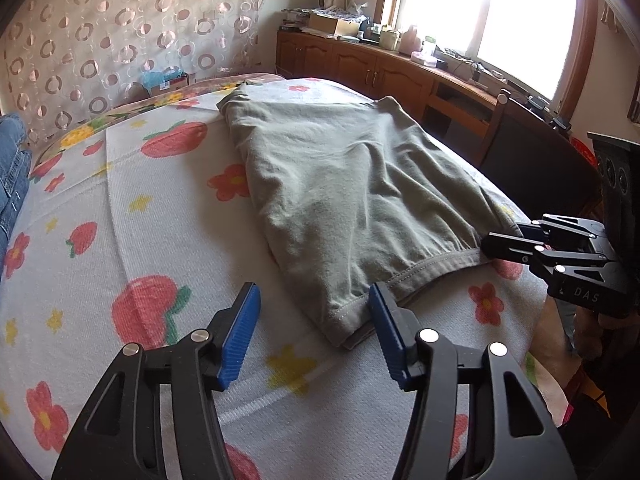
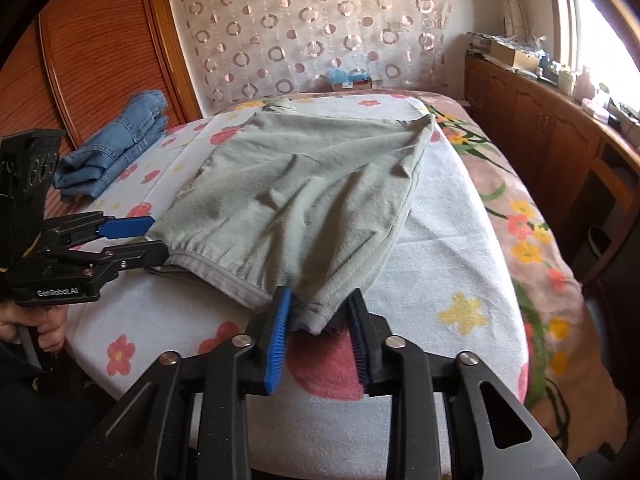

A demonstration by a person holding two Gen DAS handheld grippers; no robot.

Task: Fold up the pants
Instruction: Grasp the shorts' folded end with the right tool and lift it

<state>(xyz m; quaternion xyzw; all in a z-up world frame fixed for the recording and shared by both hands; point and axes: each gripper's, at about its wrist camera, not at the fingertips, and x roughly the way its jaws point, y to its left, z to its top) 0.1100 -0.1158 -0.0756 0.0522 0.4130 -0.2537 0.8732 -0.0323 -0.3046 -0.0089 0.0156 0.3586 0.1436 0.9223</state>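
Observation:
Grey-green pants (image 1: 340, 184) lie folded lengthwise on the flowered bed cover (image 1: 120, 220), waistband toward me. My left gripper (image 1: 314, 296) is open, its blue pads either side of the near waistband corner (image 1: 348, 316), which lies beside the right pad. In the right wrist view the left gripper (image 2: 158, 236) stands open at the waistband's left end. My right gripper (image 2: 320, 304) is open around the other waistband corner (image 2: 314, 318), fabric between the pads but not pinched. The right gripper also shows in the left wrist view (image 1: 490, 242) at the waistband's right end.
Folded blue jeans (image 2: 116, 148) lie on the bed's far left. Wooden cabinets (image 1: 380, 68) with clutter run under the window on the right. A patterned curtain (image 2: 320, 28) hangs behind the bed. The bed edge (image 2: 532, 240) drops off at the right.

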